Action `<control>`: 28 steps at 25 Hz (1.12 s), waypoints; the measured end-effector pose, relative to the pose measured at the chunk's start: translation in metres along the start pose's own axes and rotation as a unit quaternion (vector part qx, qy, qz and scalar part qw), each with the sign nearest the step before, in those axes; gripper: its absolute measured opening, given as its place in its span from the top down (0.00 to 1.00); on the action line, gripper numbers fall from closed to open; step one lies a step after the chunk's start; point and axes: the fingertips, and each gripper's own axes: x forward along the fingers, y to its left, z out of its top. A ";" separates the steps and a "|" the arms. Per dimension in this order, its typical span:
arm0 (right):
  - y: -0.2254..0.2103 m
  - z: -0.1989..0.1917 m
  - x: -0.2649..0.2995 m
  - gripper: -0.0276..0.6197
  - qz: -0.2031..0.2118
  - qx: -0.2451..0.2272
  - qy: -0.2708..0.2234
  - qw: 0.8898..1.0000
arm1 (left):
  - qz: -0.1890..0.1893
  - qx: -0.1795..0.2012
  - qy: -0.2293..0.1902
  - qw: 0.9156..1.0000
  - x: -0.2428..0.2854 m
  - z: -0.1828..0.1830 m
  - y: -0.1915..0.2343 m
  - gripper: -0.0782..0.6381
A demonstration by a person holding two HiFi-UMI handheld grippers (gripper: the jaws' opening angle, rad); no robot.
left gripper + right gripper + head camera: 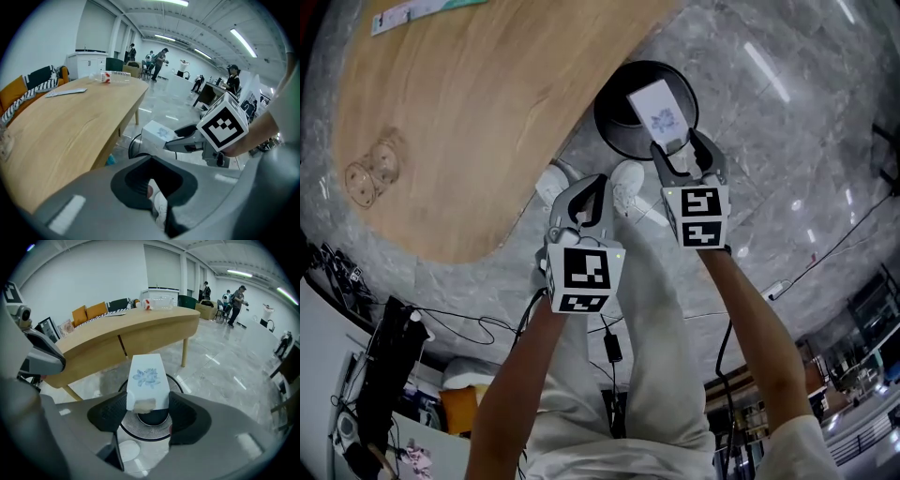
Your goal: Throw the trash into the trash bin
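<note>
The wooden table lies at the left. To its right the left gripper has its jaws pressed together, empty. Farther right, the right gripper pinches a white tissue pack directly above the black trash bin on the floor.

The table is matt wood, the floor glossy stone, the trash bin black mesh, the box smooth card.
</note>
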 end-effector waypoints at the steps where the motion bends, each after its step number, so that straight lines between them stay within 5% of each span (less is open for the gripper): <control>1: 0.001 -0.003 0.005 0.50 0.003 0.002 0.004 1.000 | 0.000 -0.001 0.003 1.000 0.005 -0.004 0.000 0.89; 28: -0.011 -0.075 0.081 0.50 0.011 -0.044 0.084 0.995 | 0.008 -0.016 0.040 0.999 0.074 -0.059 0.013 0.89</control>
